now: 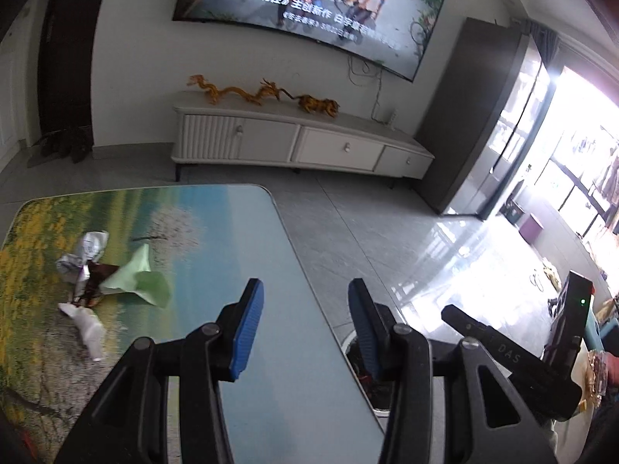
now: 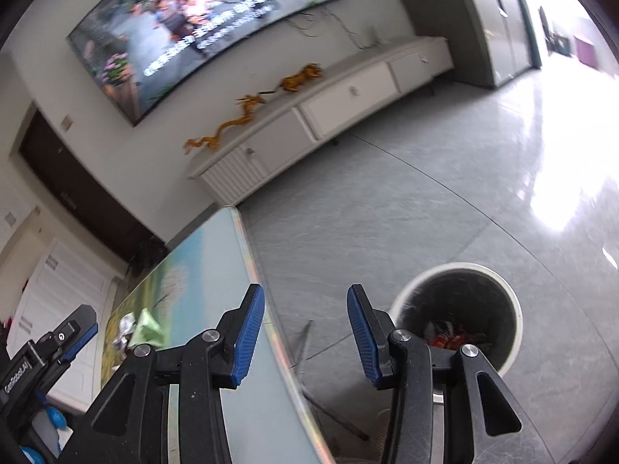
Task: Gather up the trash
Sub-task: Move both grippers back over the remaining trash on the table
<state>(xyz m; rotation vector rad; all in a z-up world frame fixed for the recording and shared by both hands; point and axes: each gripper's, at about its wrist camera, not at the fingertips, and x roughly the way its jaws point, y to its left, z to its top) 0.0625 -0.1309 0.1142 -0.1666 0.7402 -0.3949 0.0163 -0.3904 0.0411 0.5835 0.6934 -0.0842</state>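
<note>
A pile of trash lies on the picture-printed table [image 1: 247,232]: a green paper [image 1: 139,278], crumpled silver wrappers [image 1: 83,255], a dark brown wrapper [image 1: 96,284] and a white tissue [image 1: 87,324]. My left gripper [image 1: 305,321] is open and empty over the table's right edge, right of the pile. My right gripper [image 2: 305,328] is open and empty above the floor between the table edge [image 2: 247,255] and the white trash bin [image 2: 456,313], which holds red and white scraps. The pile shows small in the right wrist view [image 2: 139,328]. The right gripper also shows in the left wrist view [image 1: 503,352].
A white TV cabinet [image 1: 301,143] with gold dragon figures [image 1: 240,91] stands against the far wall under a large TV [image 1: 309,7]. Grey tiled floor [image 2: 406,208] lies between the table and the cabinet. A dark cabinet [image 1: 479,116] stands at the right. The bin rim peeks beside the table [image 1: 350,342].
</note>
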